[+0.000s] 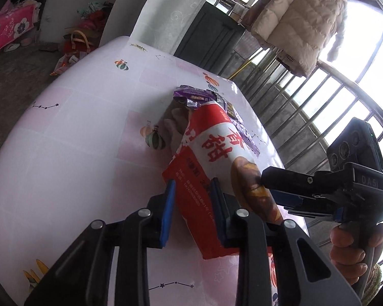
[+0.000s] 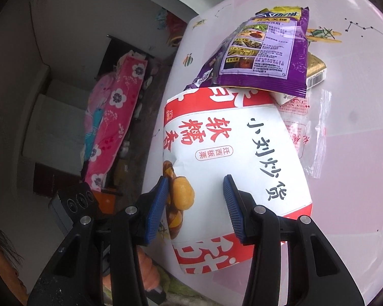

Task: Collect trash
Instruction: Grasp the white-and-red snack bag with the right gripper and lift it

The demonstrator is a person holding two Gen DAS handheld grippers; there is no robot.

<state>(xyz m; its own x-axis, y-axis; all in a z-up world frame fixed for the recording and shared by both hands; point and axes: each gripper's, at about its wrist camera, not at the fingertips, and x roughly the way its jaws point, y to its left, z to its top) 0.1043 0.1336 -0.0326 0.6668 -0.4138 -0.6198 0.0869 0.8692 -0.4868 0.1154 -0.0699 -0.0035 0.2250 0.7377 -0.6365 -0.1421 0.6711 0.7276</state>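
A red and white paper chestnut bag point(image 1: 212, 150) lies on the pink table point(image 1: 63, 137), its mouth facing away. A purple foil packet point(image 1: 204, 97) lies at the bag's mouth. My left gripper point(image 1: 192, 196) is open, its blue pads on either side of the bag's red bottom edge. My right gripper point(image 2: 195, 199) is open around the bag point(image 2: 232, 153) from the other side; it shows in the left wrist view point(image 1: 280, 186) touching the bag. The purple packet point(image 2: 268, 51) rests partly on the bag's far end and over a small box point(image 2: 315, 72).
A clear zip bag point(image 2: 319, 137) lies flat to the right of the paper bag. The table edge point(image 2: 166, 102) drops to the floor on the left. A metal railing point(image 1: 319, 107) and a hanging coat point(image 1: 301, 17) stand beyond the table.
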